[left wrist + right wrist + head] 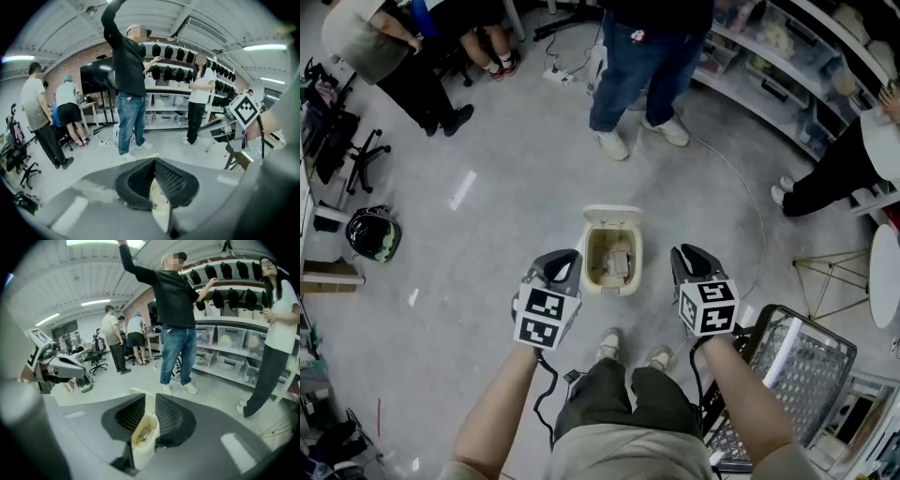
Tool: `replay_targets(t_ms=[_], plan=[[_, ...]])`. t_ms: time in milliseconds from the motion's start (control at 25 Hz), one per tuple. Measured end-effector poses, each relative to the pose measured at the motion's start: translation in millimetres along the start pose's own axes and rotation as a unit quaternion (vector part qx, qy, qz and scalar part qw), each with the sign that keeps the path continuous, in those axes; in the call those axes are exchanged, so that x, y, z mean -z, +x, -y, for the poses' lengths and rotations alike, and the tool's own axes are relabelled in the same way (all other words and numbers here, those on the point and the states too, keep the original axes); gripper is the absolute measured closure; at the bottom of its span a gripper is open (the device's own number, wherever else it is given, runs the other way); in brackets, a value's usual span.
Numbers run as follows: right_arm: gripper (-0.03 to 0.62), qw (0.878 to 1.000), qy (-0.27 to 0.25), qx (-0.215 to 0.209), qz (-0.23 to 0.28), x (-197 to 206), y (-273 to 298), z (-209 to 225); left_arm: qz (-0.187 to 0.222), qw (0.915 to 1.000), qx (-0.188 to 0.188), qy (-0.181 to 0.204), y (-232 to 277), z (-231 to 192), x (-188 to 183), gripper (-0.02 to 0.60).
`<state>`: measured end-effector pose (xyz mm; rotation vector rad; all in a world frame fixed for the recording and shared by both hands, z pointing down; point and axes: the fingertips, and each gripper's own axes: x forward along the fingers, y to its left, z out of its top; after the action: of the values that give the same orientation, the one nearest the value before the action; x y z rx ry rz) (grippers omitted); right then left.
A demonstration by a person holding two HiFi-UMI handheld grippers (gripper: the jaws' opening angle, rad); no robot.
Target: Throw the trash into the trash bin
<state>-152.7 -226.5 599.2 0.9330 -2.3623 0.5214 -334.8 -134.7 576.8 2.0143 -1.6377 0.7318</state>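
Two grippers in the head view: left gripper [565, 264] and right gripper [690, 259] hang either side of the open trash bin [609, 287], which sits between their tips with trash [620, 262] inside. Left gripper view: jaws pinched together, empty, bin peeking out just below them. Right gripper view: jaws a thin slit apart, nothing held, bin showing through the gap.

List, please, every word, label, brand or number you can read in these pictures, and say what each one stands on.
No text can be read in any view.
Marker cubes: black-and-white square patterns only, no words or numbers.
Bin: no label shows.
Shelf boxes: any labels are too small and blurred to read.
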Motion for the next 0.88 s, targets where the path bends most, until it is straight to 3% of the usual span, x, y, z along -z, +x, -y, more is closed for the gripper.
replay_targets(t_ms=[200,480,680,880], plan=[[0.557,0.998,0.025,0.004,0.056,-62.5,-80.2,-7.9,0.052,0.9986,-0.002,-0.004,-61.7,12.1,-76.1,0.578],[0.588,0.987,0.002,0.002,0.162,-153.0,-195.5,-19.8,0.131,0.9899,-0.018,0.049,-123.2,30.0,-158.6,0.578],[0.589,0.974,-0.04,0.004,0.223,-203.0,-277.5,-30.9,0.192,0.979,-0.027,0.065,-177.4,53.0,-217.7,0.578],[0.589,0.96,-0.054,0.003,0.276,-226.0,-347.6,-43.8,0.248,0.9627,-0.03,0.102,-232.6,84.3,-265.6,0.578]])
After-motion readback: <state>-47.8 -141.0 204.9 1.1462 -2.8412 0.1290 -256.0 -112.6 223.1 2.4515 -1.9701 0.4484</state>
